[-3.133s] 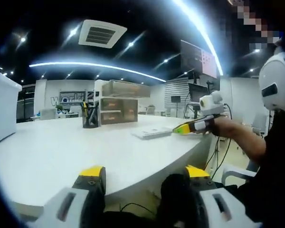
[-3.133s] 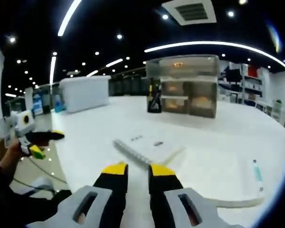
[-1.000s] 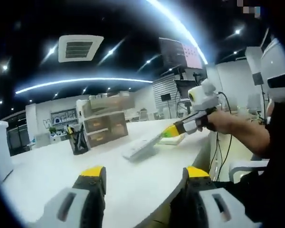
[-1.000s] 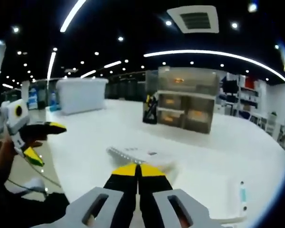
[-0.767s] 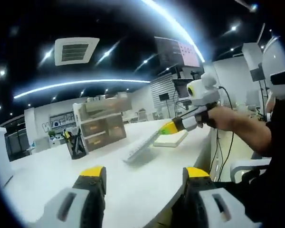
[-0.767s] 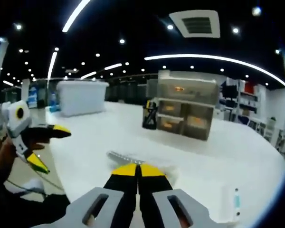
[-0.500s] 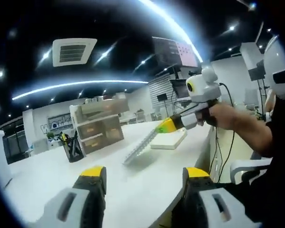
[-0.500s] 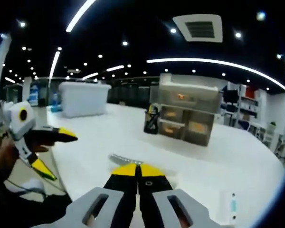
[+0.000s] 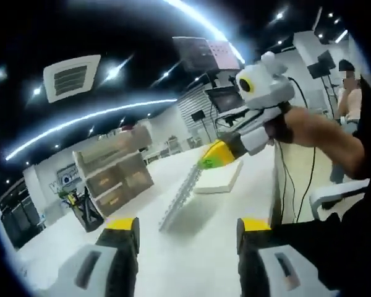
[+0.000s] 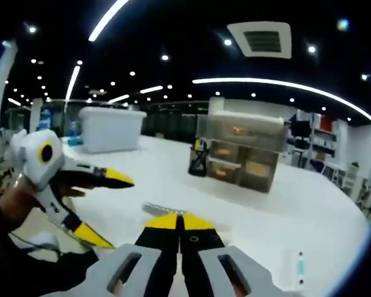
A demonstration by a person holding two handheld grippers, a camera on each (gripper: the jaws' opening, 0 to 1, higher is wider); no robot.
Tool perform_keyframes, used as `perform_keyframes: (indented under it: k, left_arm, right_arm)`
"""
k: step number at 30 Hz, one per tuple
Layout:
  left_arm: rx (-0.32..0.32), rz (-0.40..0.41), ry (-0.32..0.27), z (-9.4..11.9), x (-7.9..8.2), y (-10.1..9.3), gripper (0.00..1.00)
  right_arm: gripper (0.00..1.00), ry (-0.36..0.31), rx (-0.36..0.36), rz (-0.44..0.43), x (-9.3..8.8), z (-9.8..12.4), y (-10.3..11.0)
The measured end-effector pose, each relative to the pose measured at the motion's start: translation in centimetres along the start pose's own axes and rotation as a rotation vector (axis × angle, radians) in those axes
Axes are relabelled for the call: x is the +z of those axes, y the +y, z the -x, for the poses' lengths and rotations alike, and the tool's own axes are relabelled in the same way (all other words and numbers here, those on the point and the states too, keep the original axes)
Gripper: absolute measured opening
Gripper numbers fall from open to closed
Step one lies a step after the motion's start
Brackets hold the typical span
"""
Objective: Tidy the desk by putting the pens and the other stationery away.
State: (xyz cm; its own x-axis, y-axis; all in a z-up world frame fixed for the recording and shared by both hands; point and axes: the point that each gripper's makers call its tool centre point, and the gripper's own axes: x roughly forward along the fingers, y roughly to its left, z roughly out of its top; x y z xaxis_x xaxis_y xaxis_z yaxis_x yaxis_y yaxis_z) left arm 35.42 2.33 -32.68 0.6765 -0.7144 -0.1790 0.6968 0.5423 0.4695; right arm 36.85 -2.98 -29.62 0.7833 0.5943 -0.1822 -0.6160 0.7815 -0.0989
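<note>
Two views: right tongs, clamped on a ruler, lift it above the surface; left tongs gape wide; a pen lies on the surface's right.

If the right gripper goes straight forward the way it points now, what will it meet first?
Probably the drawer unit or the black pen holder beside it, far across the white desk. The right gripper is shut on the ruler. Depth is unclear.

White counter. Ahead of right tool: black pen holder just beside clear drawer unit; white bin far left; pen lower right. White pad on counter.
</note>
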Motion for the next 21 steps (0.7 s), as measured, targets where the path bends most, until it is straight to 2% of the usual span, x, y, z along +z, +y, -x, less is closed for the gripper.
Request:
perform_keyframes:
  k: [3,7,13,16,21]
  left_arm:
    - [-0.005,-0.031,0.008,-0.5,0.0,0.5,0.61]
    - [0.010,-0.130,0.038,-1.9,0.0,0.9,0.57]
    - [0.011,-0.171,0.041,-3.1,0.3,1.1,0.52]
    - [-0.006,-0.195,0.041,-3.9,0.2,0.7,0.46]
    - [-0.012,-0.229,0.047,-4.7,0.2,0.4,0.43]
  right_arm:
    - [0.00,0.000,0.003,-0.001,-0.1,0.2,0.2]
    - [0.00,-0.002,0.005,-0.003,0.0,0.4,0.4]
    - [0.00,-0.010,0.003,0.003,0.4,0.7,0.6]
    - [0.00,-0.012,0.006,0.006,0.6,0.6,0.6]
    - [0.00,-0.017,0.012,0.010,0.8,0.9,0.9]
